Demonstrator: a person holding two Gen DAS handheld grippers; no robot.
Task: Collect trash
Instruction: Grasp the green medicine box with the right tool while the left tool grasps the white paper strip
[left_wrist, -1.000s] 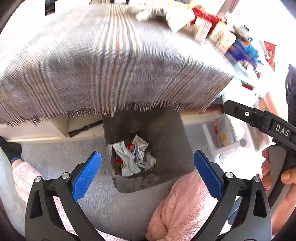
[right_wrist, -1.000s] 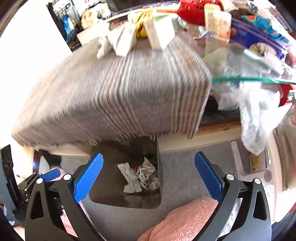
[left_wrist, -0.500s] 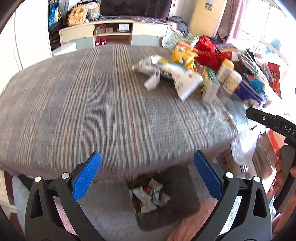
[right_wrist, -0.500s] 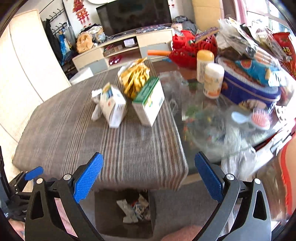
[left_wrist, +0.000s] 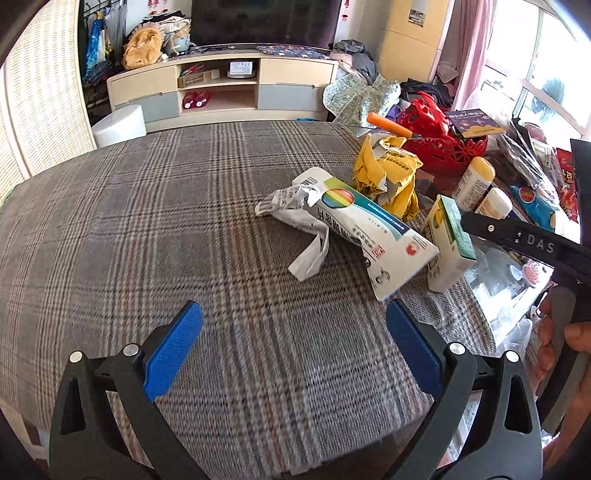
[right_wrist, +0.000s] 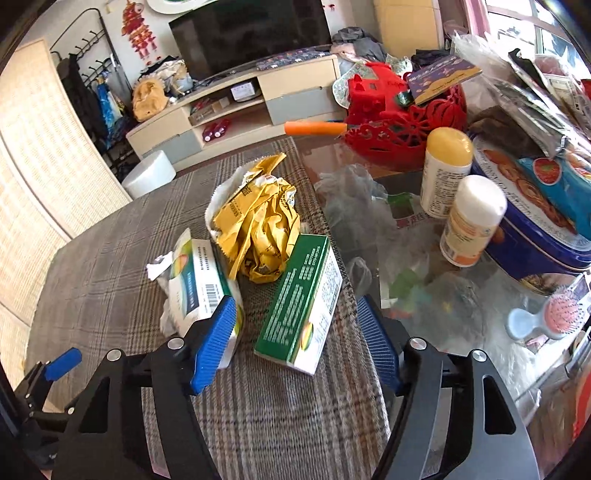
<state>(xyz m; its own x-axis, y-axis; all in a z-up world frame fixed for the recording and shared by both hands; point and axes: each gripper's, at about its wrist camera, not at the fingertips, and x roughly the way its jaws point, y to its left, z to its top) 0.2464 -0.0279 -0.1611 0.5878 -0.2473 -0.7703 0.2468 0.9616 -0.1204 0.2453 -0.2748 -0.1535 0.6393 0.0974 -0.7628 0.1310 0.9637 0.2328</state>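
Bright daylight pours in from the window (left_wrist: 532, 77) at upper right, washing it out nearly white. The glass desk (right_wrist: 436, 258) shows glare and reflections. Both fisheye views bend strongly at dark corners; the near checked cloth (left_wrist: 184, 229) is slightly motion-blurred.

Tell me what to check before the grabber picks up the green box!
1. Green box in line with the right gripper: ok, it lies between the closing jaws.
2. Pads pressing on the box: not ok, gaps on both sides.
3. White box clear of the left pad: not ok, it overlaps the pad.
4. Yellow wrapper clear of the box: cannot tell, it sits right behind.
5. Left gripper free: ok, open with nothing between its jaws.
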